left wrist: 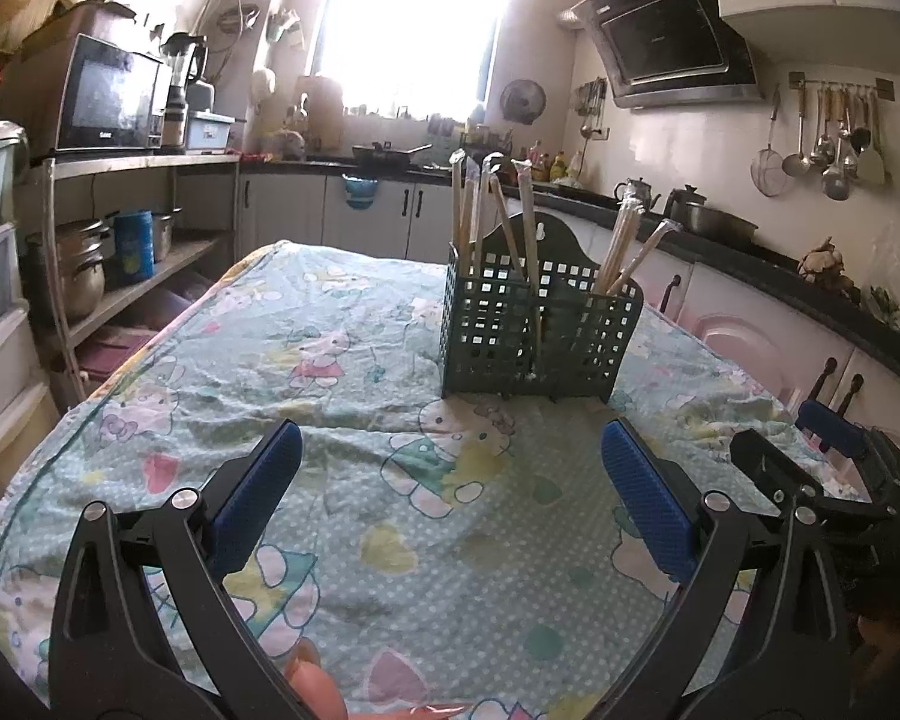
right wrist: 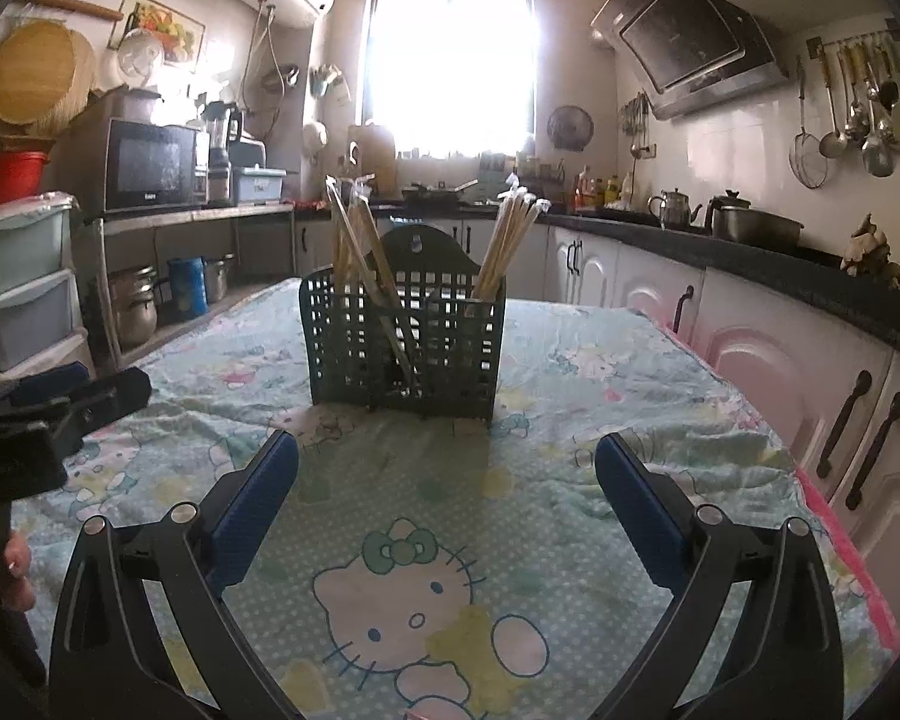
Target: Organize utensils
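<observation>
Over table's near edge, left gripper (left wrist: 450, 474) hovering, jaws spread wide, gripping nothing. Toward table's far edge, green utensil basket (right wrist: 405, 348) standing upright, holding what look like wrapped chopsticks (right wrist: 510, 240). Right gripper (right wrist: 447, 474) hovering likewise, released, empty.

No legible text, labels or numbers anywhere.

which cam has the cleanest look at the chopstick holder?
Right wrist: the chopstick holder sits near centre, seen front-on, with both bundles of wrapped chopsticks distinct. Left wrist shows it right of centre and at an angle, the sticks partly washed out by window glare.
</observation>
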Action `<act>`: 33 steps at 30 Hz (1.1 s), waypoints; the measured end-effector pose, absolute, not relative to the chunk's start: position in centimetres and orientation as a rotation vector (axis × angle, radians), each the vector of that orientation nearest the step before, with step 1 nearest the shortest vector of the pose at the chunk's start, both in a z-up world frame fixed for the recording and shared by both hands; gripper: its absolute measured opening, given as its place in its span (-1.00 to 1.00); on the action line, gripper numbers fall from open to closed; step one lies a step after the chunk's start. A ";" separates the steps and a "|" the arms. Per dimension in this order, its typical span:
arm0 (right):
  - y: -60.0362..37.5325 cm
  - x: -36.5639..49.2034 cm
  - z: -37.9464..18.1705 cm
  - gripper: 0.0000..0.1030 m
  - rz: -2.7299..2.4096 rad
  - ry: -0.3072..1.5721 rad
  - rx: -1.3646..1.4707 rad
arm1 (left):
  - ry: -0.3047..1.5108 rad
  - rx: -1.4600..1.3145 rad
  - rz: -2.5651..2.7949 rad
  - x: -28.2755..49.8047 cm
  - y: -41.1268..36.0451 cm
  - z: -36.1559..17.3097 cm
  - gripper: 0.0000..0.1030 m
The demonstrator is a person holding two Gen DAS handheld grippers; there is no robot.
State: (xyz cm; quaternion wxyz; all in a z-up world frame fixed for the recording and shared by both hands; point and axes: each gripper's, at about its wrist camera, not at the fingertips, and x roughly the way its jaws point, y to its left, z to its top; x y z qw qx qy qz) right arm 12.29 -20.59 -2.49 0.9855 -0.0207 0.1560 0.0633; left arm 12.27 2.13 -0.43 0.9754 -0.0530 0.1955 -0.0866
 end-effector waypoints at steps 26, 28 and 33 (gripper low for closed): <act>-21.5 11.8 -2.7 0.88 0.097 0.317 -0.009 | 0.400 -0.107 -0.158 12.5 1.9 -1.3 0.78; -21.5 12.0 -2.7 0.88 0.096 0.324 -0.007 | 0.398 -0.107 -0.160 12.5 1.9 -1.3 0.78; -21.6 12.1 -2.7 0.88 0.097 0.324 -0.006 | 0.399 -0.092 -0.154 12.5 1.7 -1.3 0.78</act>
